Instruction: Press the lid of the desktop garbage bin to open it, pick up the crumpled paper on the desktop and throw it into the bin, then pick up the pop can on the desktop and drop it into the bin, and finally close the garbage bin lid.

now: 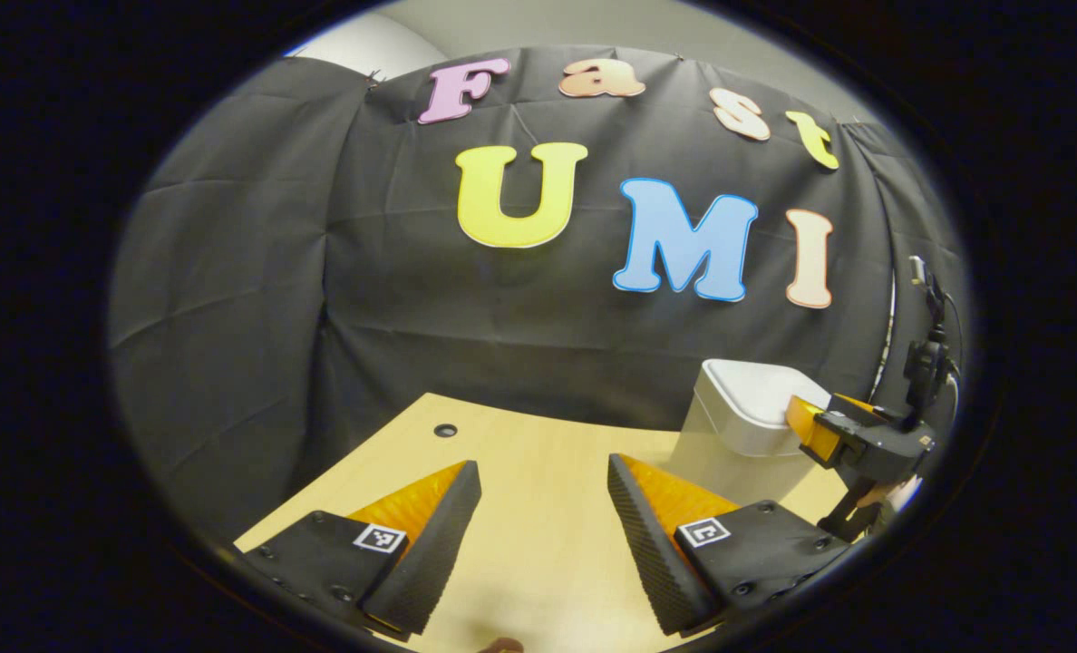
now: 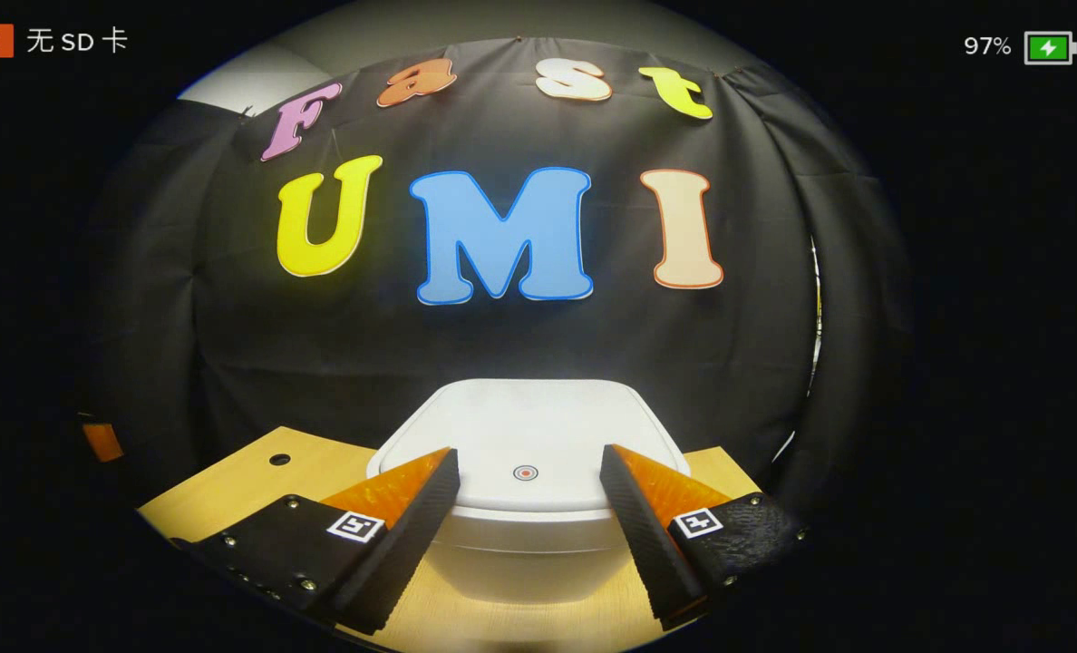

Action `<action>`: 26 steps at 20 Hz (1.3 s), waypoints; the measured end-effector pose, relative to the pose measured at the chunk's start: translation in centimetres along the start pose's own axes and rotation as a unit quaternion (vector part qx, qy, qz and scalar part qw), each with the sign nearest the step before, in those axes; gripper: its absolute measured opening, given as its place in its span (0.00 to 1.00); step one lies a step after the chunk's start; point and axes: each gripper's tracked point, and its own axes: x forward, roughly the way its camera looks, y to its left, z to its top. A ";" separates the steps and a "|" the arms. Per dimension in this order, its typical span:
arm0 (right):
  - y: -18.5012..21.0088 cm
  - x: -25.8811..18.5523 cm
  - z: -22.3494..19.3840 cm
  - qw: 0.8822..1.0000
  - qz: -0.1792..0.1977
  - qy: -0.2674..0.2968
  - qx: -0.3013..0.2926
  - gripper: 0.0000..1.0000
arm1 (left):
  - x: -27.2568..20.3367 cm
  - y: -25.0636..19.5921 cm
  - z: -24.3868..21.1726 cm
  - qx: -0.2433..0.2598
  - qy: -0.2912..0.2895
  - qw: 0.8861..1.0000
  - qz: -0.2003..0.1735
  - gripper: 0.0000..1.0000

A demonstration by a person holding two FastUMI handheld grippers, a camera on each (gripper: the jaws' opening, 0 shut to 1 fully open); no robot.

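Note:
The white desktop bin (image 2: 525,544) stands right in front of my right gripper (image 2: 529,453), its lid (image 2: 525,426) down flat. A small red round mark (image 2: 525,472) sits near the lid's front edge, between my open fingers, which hover just above the lid. In the left gripper view the bin (image 1: 729,426) is at the right of the wooden table (image 1: 520,472), with the right gripper (image 1: 815,426) reaching over its top. My left gripper (image 1: 543,462) is open over bare table with nothing between its fingers.
A round hole (image 1: 445,430) is in the table near its far left corner, also seen in the right gripper view (image 2: 279,459). Black cloth closes the booth behind the bin. A small brown shape (image 1: 502,646) peeks in at the bottom edge.

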 end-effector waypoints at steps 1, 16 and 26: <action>0.0 0.0 0.0 1.000 0.001 -0.001 0.001 1.00 | 0.0 -0.1 0.1 0.001 0.000 1.000 -0.001 0.96; -1.3 -3.8 3.1 1.000 -0.006 -0.013 0.002 0.99 | -0.6 -4.1 3.7 0.033 -0.039 0.998 -0.044 0.96; -1.1 -12.3 6.4 0.997 -0.001 -0.079 -0.011 0.99 | -2.6 -8.1 5.9 0.041 -0.085 0.991 -0.095 0.96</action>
